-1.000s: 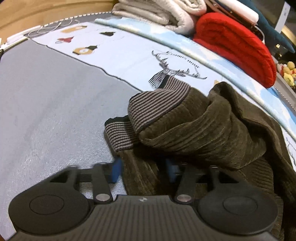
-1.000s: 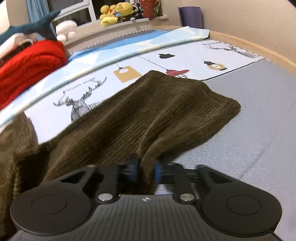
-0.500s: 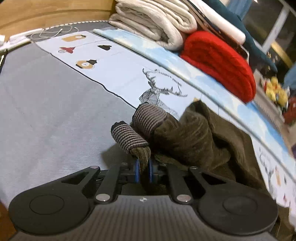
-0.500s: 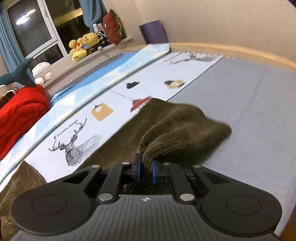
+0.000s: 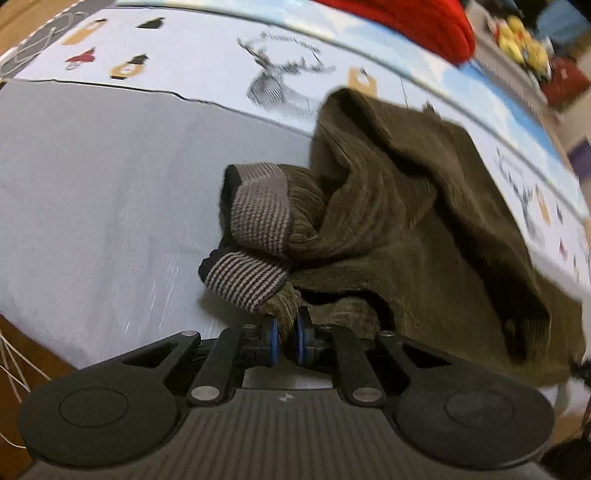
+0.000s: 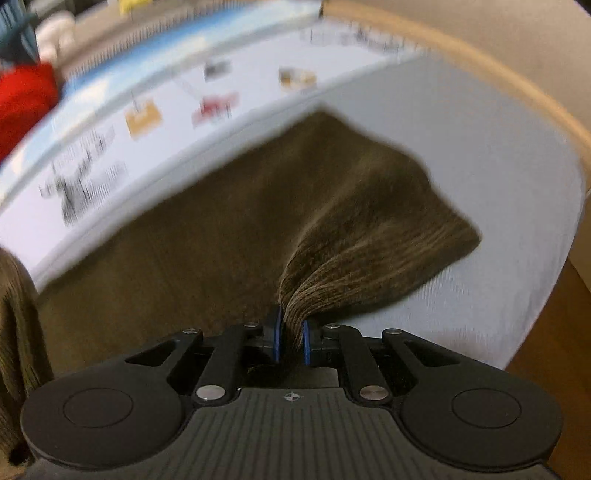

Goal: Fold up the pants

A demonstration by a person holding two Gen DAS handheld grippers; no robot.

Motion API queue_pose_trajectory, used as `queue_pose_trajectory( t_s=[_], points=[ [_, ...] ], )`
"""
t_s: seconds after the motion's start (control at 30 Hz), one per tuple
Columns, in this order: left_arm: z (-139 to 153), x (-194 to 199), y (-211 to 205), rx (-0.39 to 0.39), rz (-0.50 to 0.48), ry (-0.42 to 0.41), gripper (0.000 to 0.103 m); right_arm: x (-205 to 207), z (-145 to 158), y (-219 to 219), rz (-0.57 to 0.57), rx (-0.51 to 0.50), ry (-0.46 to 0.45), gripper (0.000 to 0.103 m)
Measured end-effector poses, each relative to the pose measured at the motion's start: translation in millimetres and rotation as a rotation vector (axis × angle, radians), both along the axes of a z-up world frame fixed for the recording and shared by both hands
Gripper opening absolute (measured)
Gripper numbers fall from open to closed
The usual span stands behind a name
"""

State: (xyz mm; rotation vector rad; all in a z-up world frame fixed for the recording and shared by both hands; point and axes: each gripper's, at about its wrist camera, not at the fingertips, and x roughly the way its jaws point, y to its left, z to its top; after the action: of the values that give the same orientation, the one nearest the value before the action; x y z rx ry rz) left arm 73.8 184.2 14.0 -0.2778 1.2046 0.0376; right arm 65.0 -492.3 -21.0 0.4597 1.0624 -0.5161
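Observation:
Dark olive corduroy pants lie bunched on a grey bed sheet, with striped grey-brown rib cuffs turned toward the left wrist camera. My left gripper is shut on the corduroy just behind the lower cuff, lifting it off the sheet. In the right wrist view the pants spread flat and wide, and my right gripper is shut on a gathered pinch of their near edge, which fans out to a corner at the right.
A printed light-blue cover with a deer drawing runs along the far side of the bed. A red blanket and plush toys lie beyond it. The wooden bed rim curves on the right; wooden floor shows below it.
The left jaws closed on the fabric by the cuff and lifted it. The right gripper kept its grip and pulled the pants' edge sideways, flattening the cloth; both views tilted further down.

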Motion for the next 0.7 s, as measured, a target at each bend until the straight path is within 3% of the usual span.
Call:
queue_pose_trajectory(
  t_s=[0.1,0.2,0.3,0.4,0.43,0.5,0.53,0.57,0.6,0.7],
  points=[
    [-4.7,-3.0,1.7,0.015,-0.045,0.027,0.017,3.2,-8.7,-6.9,0.029,0.082,0.049,0.018],
    [-7.9,1.1,13.7,-0.042,-0.009,0.04,0.019,-10.3,-4.3,-38.7,-0.145,0.168,-0.06,0.031],
    [-6.9,8.8,19.7,-0.077,0.054,0.05,0.021,-23.7,-11.7,-68.2,-0.346,0.165,-0.067,0.038],
    [-5.1,14.4,18.3,-0.072,0.073,0.089,0.024,-30.8,-23.9,-87.7,-0.426,0.23,-0.092,0.038],
    [-3.7,16.1,15.7,-0.064,0.075,0.108,0.027,-28.6,-22.8,-87.2,-0.411,0.213,-0.095,0.038],
    [2.3,18.6,10.1,-0.038,0.068,0.132,0.044,-22.6,-19.6,-82.5,-0.367,0.156,-0.074,0.038],
    [8.1,17.6,6.1,-0.02,0.057,0.132,0.056,-21.5,-19.0,-79.5,-0.355,0.142,-0.066,0.037],
    [15.2,15.4,1.6,0.001,0.038,0.116,0.066,-20.6,-18.4,-79.1,-0.343,0.13,-0.057,0.023],
    [22.1,13.7,-3.4,0.029,0.012,0.101,0.069,-20.2,-17.3,-79.0,-0.328,0.106,-0.047,0.01],
    [37.9,6.0,-19.8,0.116,-0.037,0.028,0.071,-27.7,-10.5,-86.7,-0.341,0.046,-0.049,0.009]
  ],
)
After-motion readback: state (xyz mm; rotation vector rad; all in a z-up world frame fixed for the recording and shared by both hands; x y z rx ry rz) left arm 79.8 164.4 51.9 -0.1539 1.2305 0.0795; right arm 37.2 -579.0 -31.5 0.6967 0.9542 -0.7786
